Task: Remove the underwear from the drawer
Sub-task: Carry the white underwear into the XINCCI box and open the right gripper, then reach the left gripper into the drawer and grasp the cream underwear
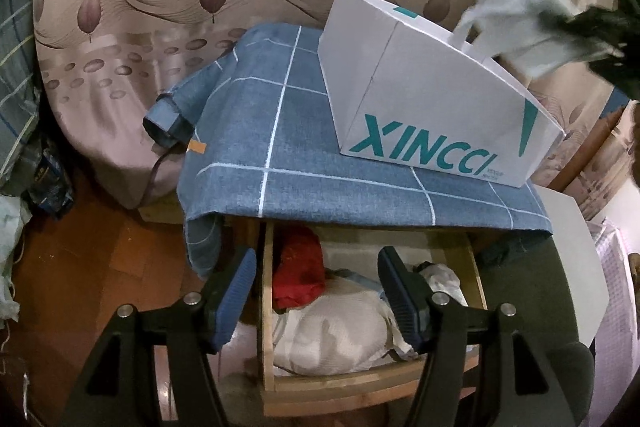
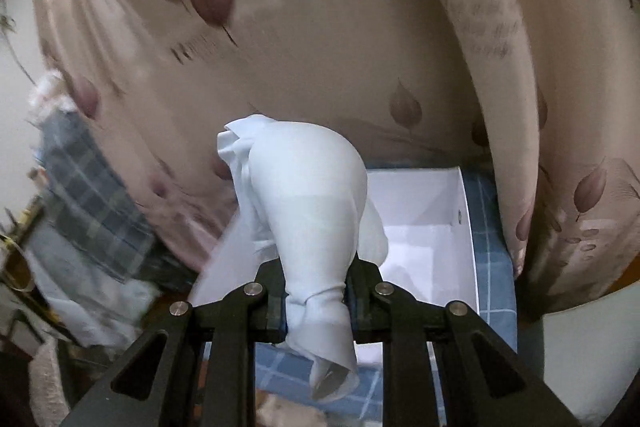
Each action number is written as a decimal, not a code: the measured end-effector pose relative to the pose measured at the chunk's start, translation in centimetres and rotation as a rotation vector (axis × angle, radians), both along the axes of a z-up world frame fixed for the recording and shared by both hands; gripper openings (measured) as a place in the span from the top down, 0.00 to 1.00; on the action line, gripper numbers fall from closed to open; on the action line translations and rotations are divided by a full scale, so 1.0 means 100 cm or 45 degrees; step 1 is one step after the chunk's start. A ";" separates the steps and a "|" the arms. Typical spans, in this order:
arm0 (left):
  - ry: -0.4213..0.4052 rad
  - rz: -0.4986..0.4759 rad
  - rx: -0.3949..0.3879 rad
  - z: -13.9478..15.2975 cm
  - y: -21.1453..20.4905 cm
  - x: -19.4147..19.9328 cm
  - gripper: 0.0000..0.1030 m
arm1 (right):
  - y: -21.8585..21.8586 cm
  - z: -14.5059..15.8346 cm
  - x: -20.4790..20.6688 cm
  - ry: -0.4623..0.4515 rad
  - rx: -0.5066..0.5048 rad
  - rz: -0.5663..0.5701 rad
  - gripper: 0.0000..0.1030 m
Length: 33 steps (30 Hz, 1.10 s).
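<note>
The right tool [image 2: 316,301] is clenched on a pale blue piece of underwear [image 2: 316,203], which bulges up ahead of its fingers and trails back beneath them, held above the open white box [image 2: 440,223] just beyond. The left tool [image 1: 318,291] is released, fingers spread wide over the open drawer [image 1: 267,307], where a red garment [image 1: 300,271] and whitish folded clothes [image 1: 332,339] lie directly ahead.
</note>
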<state>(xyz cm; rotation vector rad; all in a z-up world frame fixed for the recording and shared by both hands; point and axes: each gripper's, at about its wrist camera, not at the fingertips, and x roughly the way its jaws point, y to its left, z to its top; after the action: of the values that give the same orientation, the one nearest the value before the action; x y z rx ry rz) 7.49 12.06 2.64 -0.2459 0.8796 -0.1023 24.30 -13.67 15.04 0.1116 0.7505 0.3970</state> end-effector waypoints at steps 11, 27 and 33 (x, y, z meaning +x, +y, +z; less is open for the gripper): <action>0.016 -0.011 0.052 -0.004 -0.006 0.002 0.37 | 0.039 -0.071 0.031 0.182 -0.231 0.035 0.81; 0.005 -0.019 0.048 -0.004 -0.006 0.002 0.37 | 0.052 -0.056 0.005 0.073 -0.215 0.086 0.22; 0.011 -0.028 0.063 -0.005 -0.008 0.001 0.37 | 0.021 -0.032 -0.044 -0.072 0.004 0.136 0.21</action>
<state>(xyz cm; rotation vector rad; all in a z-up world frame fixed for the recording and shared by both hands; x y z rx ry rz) 7.60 11.28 2.16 -0.1909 0.8923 -0.1003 19.92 -11.56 11.87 0.0632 0.7022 0.5011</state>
